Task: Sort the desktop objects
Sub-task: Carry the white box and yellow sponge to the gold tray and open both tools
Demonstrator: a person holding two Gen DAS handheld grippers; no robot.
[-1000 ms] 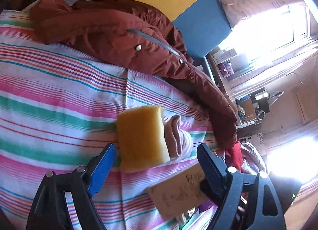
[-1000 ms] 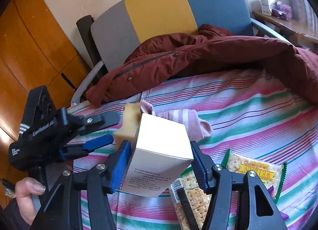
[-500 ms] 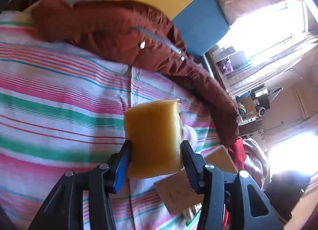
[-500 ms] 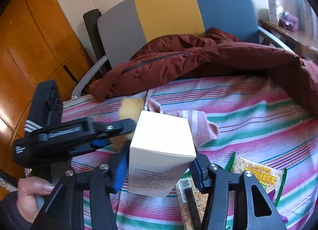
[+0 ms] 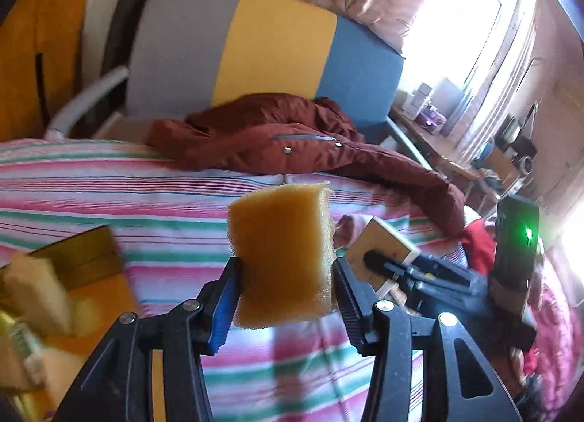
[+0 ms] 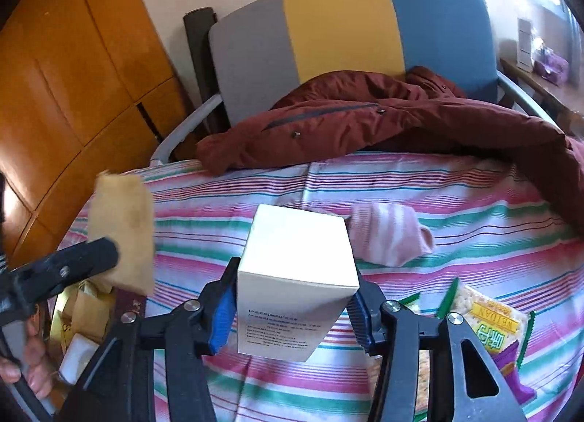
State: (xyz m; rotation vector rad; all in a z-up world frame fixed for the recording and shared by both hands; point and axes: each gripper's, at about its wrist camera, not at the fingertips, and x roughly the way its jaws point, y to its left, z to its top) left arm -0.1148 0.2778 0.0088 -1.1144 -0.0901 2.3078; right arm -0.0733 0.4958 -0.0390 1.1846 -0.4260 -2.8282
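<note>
Yellow sponge gripped aloft, white box gripped

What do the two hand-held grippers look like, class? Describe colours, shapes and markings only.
Each hand-held gripper, left and right, has two matt black angular fingers with round silver bolt heads, triangular cut-outs and ribbed pads, blue on one finger. In the left view, the right gripper's black body shows a green light.

"MEIDAN" on yellow label of cracker packet, box print too small

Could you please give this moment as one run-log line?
left tool: shut on sponge | right tool: shut on white box | both lifted off striped cloth
</note>
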